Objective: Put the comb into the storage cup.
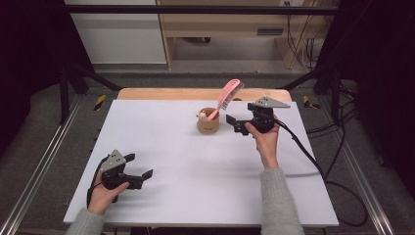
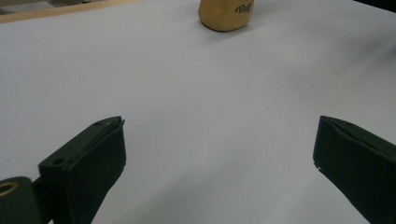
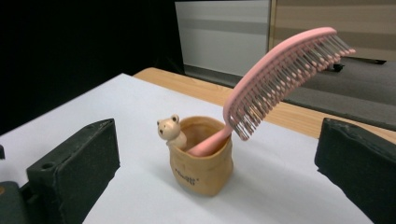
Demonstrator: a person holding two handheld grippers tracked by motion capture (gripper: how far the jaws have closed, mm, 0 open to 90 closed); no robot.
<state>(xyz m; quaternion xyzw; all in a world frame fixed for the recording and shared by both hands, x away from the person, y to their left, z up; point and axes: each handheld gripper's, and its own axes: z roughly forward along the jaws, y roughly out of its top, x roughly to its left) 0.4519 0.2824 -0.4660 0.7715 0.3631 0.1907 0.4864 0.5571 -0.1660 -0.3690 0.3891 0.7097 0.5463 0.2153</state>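
Right gripper view reveals bear figure [image 3: 169, 128] on holder [image 3: 201, 158]

So the small tan bear-figure holder cup [image 1: 208, 121] sits on the white table [image 1: 195, 166] toward the far side, pink plastic hairbrush [image 1: 226, 97] standing handle-down in it, leaning right.

A white desk [image 1: 195, 186] with a wooden far edge stands on grey floor [image 1: 49, 147]; beyond it, a pale wooden cabinet [image 1: 220, 24] and dangling black cables [image 1: 306, 49]
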